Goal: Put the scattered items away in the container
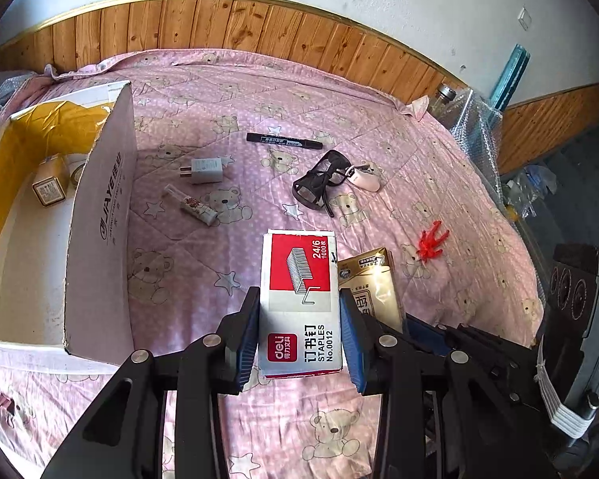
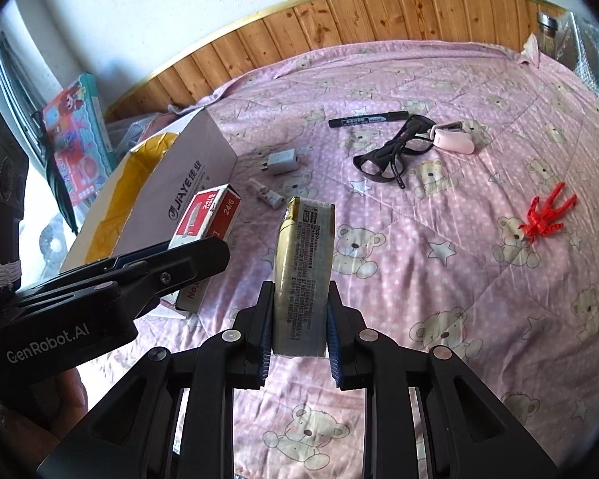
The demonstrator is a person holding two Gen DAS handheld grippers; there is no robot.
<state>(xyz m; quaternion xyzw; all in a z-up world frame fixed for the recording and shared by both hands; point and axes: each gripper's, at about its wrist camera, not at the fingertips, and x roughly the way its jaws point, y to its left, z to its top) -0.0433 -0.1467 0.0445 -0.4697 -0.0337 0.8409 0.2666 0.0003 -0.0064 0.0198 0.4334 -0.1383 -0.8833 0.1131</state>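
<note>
- Left gripper (image 1: 299, 319) clamps one staples box (image 1: 299, 279) between its blue pads, the box lifted over the bed (image 1: 439, 359), just right of the cardboard box (image 1: 100, 219).
- Right gripper (image 2: 297, 327) squeezes one gold carton (image 2: 303, 263) on edge, printed side up, also held above the bed.
- The two held items sit side by side: the left wrist view shows the gold carton just right of the staples box, and the right wrist view shows the staples box at the left, partly behind the left gripper's black body.
- Loose on the bedspread, counted: one black marker (image 1: 284, 140), one white charger plug (image 1: 203, 170), one small tube (image 1: 191, 205), one pair of black glasses (image 1: 319, 183), one pink stapler-like item (image 1: 363, 179), one red plastic piece (image 1: 432, 242). Six in all.
- The pink item touches the glasses; its form is hard to make out.
- Inside the cardboard box, only the left wrist view sees two things: a small yellow box (image 1: 50, 183) and a tape-like roll (image 1: 78, 173), half hidden by the wall.
- Only the right wrist view shows a colourful toy package (image 2: 80, 135) beyond the cardboard box, and part of a hand (image 2: 60, 395) at the lower left.
</note>
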